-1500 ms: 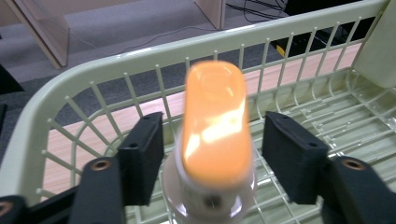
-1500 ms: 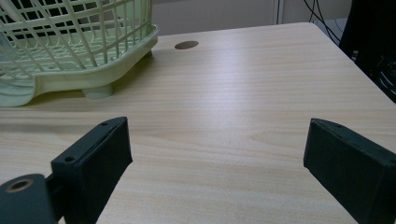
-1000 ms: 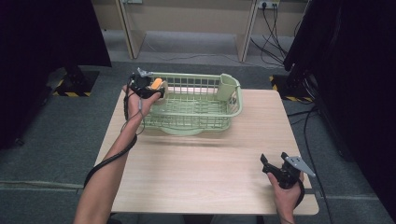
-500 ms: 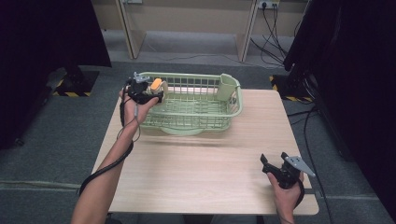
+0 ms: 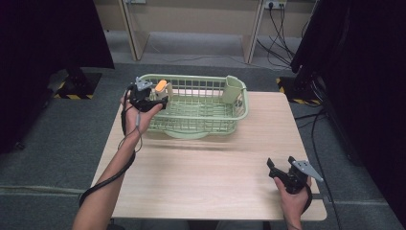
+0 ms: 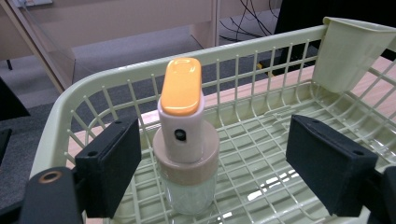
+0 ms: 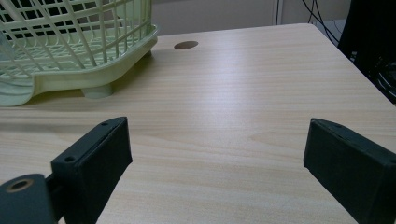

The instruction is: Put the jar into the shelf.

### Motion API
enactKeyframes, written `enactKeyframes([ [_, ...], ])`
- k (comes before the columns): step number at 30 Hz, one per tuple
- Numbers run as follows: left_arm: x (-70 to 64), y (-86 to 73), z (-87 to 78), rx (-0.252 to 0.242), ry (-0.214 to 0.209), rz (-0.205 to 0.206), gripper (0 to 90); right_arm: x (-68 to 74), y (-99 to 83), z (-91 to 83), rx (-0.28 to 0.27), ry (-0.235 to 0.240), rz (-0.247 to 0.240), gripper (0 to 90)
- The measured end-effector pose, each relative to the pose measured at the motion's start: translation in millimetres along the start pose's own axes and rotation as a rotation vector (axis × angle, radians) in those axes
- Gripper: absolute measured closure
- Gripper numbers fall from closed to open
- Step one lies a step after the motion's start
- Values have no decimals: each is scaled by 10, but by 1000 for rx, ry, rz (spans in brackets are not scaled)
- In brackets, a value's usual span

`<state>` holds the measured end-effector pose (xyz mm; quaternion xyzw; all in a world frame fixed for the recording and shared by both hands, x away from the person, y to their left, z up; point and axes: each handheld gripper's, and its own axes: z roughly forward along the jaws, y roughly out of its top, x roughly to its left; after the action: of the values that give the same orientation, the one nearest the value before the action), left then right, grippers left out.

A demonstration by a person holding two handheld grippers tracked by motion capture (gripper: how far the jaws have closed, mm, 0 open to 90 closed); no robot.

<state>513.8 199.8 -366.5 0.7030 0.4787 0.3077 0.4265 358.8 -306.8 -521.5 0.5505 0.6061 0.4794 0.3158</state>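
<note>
While one bottle (image 6: 187,140) stands in one basket (image 5: 239,112), both tools gape.

Lab-like recording room: pale wooden table (image 5: 210,163) on grey carpeted floor (image 5: 48,143), black curtains (image 5: 43,33), loose black cables (image 5: 282,28), wall sockets (image 5: 271,5).

Left gripper (image 6: 205,163) jaws spread wide, over pale green wire basket (image 6: 107,79). Between jaws, nearer left one: upright bottle (image 6: 187,163), clear glass body, tan collar, white neck with small dark button, orange cap (image 6: 181,86). Neither jaw touches it. Bottle base seems to rest on basket floor, contact point cut off at frame bottom. Solid green cup compartment (image 6: 348,51) hangs at basket's far right rim.
</note>
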Motion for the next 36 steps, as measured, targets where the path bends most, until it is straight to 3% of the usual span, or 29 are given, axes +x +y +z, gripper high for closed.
enactKeyframes([
  [18, -57, -139, -236, -60, -23, 2, 173, 3, -1, -1, -1, -1, -1, 78],
  [36, -106, -376, -407, -86, -50, 2, 170, 4, -2, -2, -2, -3, -3, 78],
])
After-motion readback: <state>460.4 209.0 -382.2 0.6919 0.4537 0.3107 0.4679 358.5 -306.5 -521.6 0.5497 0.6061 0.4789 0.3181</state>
